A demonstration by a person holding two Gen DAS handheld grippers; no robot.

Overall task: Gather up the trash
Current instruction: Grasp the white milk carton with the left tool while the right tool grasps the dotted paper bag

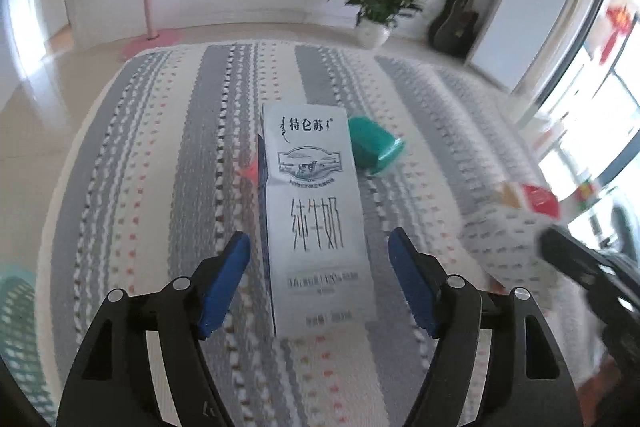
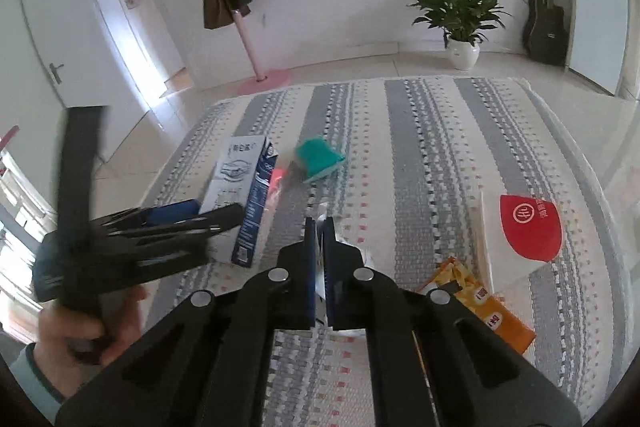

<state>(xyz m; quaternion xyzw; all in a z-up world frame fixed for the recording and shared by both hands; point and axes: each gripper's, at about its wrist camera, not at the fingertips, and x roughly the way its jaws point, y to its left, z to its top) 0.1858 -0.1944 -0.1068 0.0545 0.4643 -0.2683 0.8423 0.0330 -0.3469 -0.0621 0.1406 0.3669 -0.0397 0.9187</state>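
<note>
A white and blue milk carton (image 1: 316, 215) lies flat on the striped rug (image 1: 160, 167). My left gripper (image 1: 320, 247) is open, its blue pads either side of the carton's near end, not touching it. A teal cup (image 1: 374, 145) lies on its side just beyond the carton, with a small red scrap (image 1: 250, 169) to the carton's left. My right gripper (image 2: 319, 227) is shut on a crumpled white paper scrap (image 2: 320, 279), held over the rug. In the right wrist view the carton (image 2: 240, 183), teal cup (image 2: 318, 159) and left gripper (image 2: 200, 213) show at left.
A white paper piece with a red logo (image 2: 524, 227) and an orange snack packet (image 2: 484, 299) lie on the rug at right. A teal mesh basket (image 1: 16, 327) sits at the far left edge. A coat stand (image 2: 256, 47), potted plant (image 2: 460, 15) and guitar (image 2: 546, 23) stand by the wall.
</note>
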